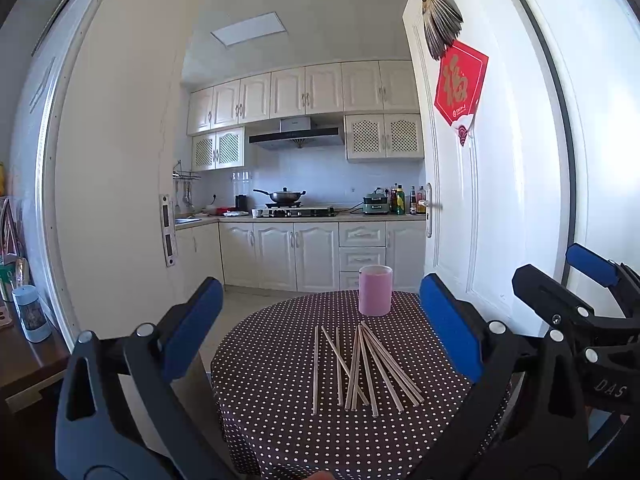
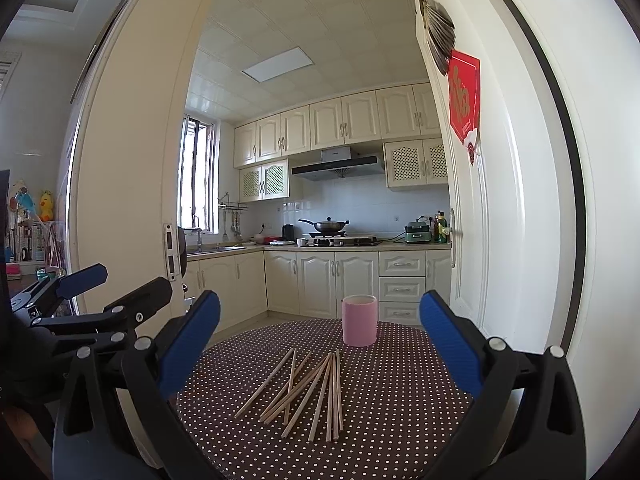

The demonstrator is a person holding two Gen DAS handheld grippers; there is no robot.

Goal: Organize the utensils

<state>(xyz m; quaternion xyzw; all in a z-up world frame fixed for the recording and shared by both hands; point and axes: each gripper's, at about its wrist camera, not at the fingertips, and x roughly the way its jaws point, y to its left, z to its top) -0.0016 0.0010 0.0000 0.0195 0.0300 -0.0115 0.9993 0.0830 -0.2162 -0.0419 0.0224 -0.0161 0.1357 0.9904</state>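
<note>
While both grippers hang above the near edge of the round table (image 1: 256, 364), some writing can be read: the letters "DAS" stand in white on the black body of the right gripper (image 2: 320, 340), seen at 4 o'clock in the left wrist view, and a red paper (image 1: 460, 88) on the white door (image 1: 496, 184) at 1 o'clock bears a large gold character. The left gripper (image 1: 320, 320) points level over the dotted cloth with its blue fingers (image 1: 192, 322) spread wide and holding nothing; the right one, just beside it, is equally wide and empty. The chopsticks (image 1: 362, 364) lie loose in a crossed fan at the table's middle. The pink cup (image 1: 375, 290) stands upright at 12 o'clock from them, near the far edge.
</note>
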